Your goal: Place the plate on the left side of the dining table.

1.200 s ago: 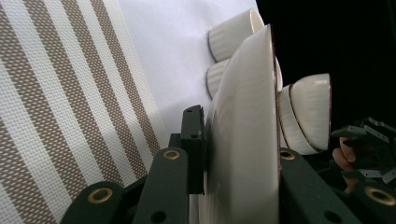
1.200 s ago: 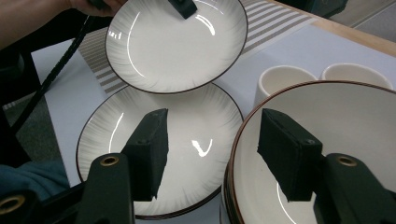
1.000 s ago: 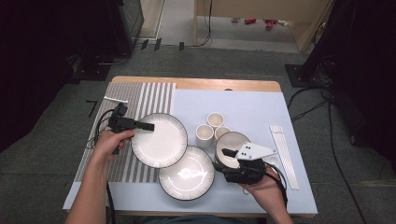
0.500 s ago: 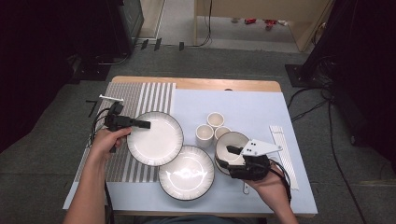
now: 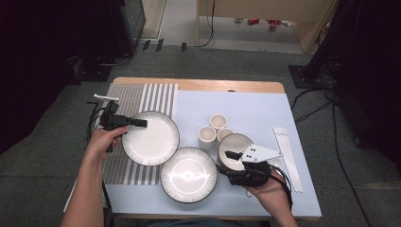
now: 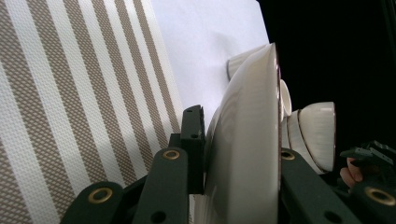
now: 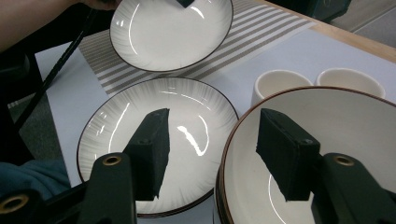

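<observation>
My left gripper (image 5: pixel 141 124) is shut on the left rim of a white dark-rimmed plate (image 5: pixel 151 139), which sits over the edge of the striped placemat (image 5: pixel 142 94). In the left gripper view the plate (image 6: pixel 243 140) is pinched edge-on between the jaws. A second, similar plate (image 5: pixel 188 174) lies at the front centre. My right gripper (image 5: pixel 225 161) stands open astride the near rim of a brown-rimmed bowl (image 5: pixel 236 144). In the right gripper view one jaw hangs over the second plate (image 7: pixel 116 135) and the other over the bowl (image 7: pixel 336 121).
Three small cream cups (image 5: pixel 218 121) cluster behind the bowl on the pale blue mat (image 5: pixel 246 104). A strip of white sticks (image 5: pixel 286 153) lies along the right side. The wooden table edge (image 5: pixel 198 85) runs along the back.
My left gripper has carried its plate a little to the left, further onto the striped placemat. The right gripper has stayed at the bowl's rim.
</observation>
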A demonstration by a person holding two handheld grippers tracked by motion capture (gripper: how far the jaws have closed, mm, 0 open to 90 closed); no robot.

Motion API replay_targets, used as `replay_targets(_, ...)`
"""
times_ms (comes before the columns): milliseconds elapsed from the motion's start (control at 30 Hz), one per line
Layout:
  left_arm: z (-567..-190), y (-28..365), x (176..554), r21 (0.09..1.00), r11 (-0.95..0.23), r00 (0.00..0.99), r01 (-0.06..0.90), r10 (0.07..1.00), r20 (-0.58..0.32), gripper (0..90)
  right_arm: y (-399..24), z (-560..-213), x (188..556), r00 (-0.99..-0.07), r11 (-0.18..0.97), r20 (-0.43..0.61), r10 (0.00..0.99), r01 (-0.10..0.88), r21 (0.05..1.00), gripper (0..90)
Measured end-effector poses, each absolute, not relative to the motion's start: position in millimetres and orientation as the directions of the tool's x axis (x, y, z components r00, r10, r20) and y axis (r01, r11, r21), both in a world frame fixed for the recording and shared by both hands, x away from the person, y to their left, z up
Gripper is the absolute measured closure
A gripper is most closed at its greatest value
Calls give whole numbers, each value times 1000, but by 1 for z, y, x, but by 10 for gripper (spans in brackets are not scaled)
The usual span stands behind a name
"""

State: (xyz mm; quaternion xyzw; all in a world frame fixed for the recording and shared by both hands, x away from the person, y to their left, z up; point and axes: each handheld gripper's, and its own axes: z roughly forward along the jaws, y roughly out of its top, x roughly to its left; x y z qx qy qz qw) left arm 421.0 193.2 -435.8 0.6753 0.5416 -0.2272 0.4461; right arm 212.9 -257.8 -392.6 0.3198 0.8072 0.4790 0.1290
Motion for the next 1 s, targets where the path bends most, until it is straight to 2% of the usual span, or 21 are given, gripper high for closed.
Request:
replay_targets(700,-430,214,428,388,49,304,920,536,-787,777,-250,-387,206,-776,331,108,622,385,862,453)
replay_targets(1000,-430,228,429,395,83,289,915,548,-785,801,-240,-388,199,-802,339,122,585,378,861,461)
